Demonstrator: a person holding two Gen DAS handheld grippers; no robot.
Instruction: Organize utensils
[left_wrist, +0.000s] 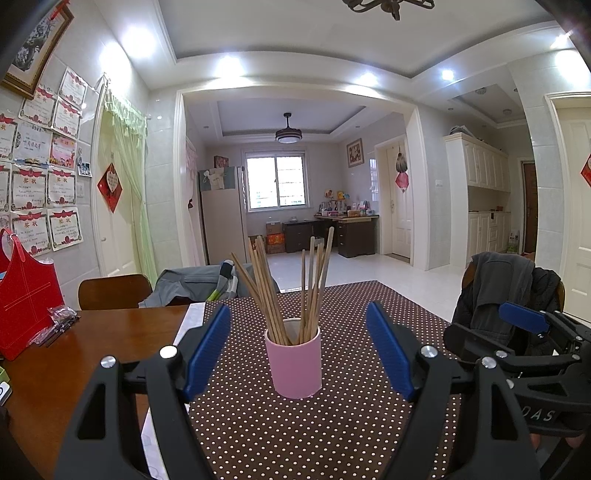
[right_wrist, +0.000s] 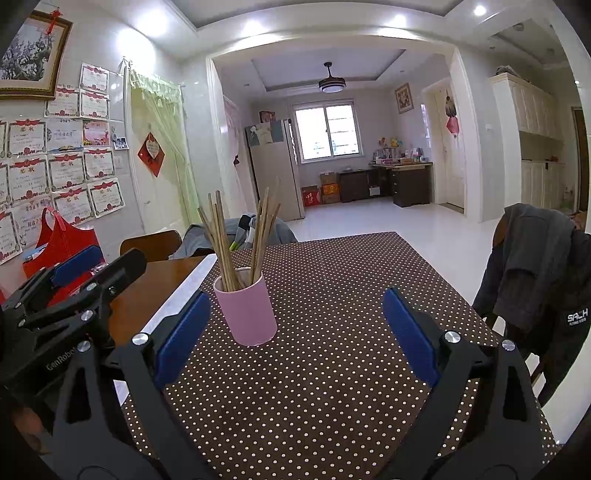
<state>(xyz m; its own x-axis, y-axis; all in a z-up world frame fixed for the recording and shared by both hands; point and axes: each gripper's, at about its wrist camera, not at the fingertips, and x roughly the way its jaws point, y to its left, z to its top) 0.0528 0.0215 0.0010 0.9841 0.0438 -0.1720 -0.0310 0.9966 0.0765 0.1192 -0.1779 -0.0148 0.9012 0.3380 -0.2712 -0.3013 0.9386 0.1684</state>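
A pink cup (left_wrist: 293, 363) stands upright on the brown polka-dot cloth (left_wrist: 332, 424), with several wooden chopsticks (left_wrist: 284, 288) leaning out of it. My left gripper (left_wrist: 299, 325) is open, and the cup sits between its blue pads, touching neither. In the right wrist view the same cup (right_wrist: 246, 312) with its chopsticks (right_wrist: 236, 240) stands left of centre, just ahead of the left pad. My right gripper (right_wrist: 297, 308) is open and holds nothing. Each gripper shows at the edge of the other's view.
The bare wooden table (left_wrist: 92, 354) lies left of the cloth, with a red bag (left_wrist: 26, 299) and a packet of pens (left_wrist: 59, 321) on it. A chair draped with dark jackets (right_wrist: 543, 280) stands at the right. A second chair (left_wrist: 114, 290) is behind the table.
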